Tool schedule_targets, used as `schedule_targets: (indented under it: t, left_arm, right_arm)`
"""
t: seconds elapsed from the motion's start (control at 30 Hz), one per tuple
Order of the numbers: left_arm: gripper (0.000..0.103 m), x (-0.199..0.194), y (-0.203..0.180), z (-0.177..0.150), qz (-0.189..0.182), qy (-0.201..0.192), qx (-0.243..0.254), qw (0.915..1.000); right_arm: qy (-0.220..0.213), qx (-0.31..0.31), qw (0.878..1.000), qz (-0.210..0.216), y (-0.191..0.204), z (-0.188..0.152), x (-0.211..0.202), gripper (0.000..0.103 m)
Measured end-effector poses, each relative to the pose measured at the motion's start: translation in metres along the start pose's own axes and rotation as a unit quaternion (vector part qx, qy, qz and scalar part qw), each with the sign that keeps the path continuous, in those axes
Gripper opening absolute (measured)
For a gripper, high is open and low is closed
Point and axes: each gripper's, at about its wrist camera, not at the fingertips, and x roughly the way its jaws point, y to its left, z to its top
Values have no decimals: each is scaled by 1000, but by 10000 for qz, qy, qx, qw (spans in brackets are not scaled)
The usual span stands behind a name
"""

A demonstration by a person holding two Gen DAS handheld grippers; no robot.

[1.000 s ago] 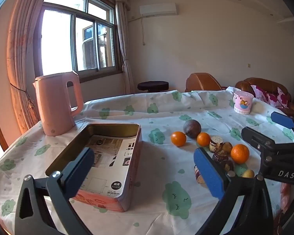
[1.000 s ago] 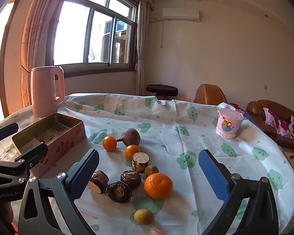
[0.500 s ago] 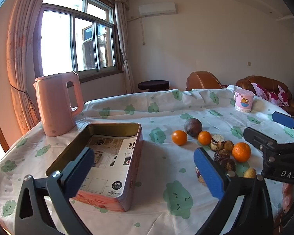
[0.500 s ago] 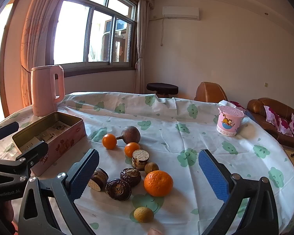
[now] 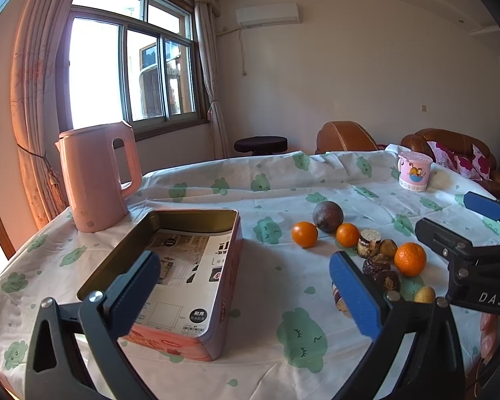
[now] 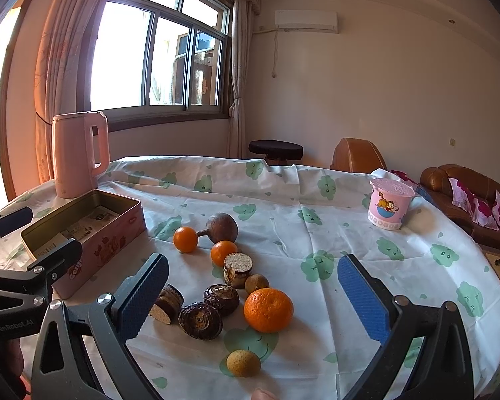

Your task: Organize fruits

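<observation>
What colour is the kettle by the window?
The kettle is plain pale pink, clearest in the left wrist view.

Open pink rectangular tin (image 6: 96,233), upright, gold inside, printed paper lining its floor; no fruit in it. Fruit cluster lies right of tin, apart from it: dark purple passion fruit (image 6: 222,227), two small oranges (image 6: 185,239) (image 6: 224,252) just beside it, larger mandarin (image 6: 268,309) nearer, a small yellowish fruit (image 6: 243,363) nearest. Brown wrinkled fruits (image 6: 200,320) lie between, some cut with pale faces showing.
</observation>
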Motion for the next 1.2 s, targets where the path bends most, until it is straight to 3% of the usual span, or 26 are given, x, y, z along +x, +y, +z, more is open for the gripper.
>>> schedule_targets:
  t: [1.2]
  left_arm:
    - [103,2,1,-2,-4,16,-7,10000]
  right_arm:
    - [93,18,9999,59,6,-8,2,102]
